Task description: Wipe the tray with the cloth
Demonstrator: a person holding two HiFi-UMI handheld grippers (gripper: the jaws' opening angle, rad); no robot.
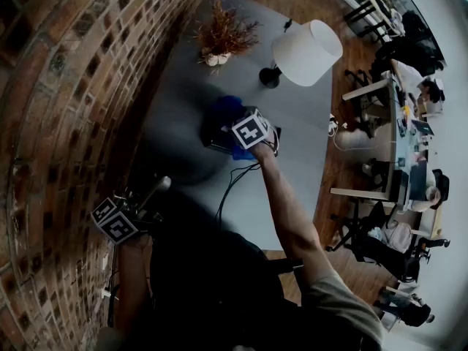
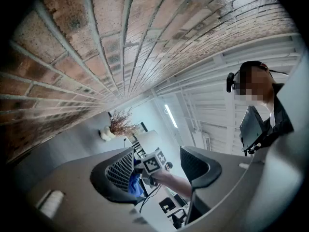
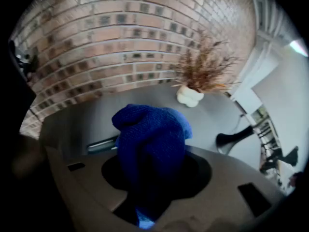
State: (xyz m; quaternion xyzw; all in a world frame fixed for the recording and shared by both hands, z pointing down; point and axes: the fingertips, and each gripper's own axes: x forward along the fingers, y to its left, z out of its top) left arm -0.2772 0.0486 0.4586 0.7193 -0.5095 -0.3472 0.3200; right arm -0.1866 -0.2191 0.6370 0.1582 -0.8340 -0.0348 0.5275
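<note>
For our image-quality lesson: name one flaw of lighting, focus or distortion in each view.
Head view: dark foreground, bright lamp shade. Left gripper view: brick wall bows, corners black. Right gripper view: blue cloth sharp, lower end in shadow.

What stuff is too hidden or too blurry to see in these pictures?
- Tray: in the head view it is mostly covered by the blue cloth and the right gripper, and it is dark and blurred.
- Whether the cloth touches the tray: in the right gripper view the bunched cloth fills the middle and blocks the tray.
- Things on the desks: too small, at the head view's right edge.
</note>
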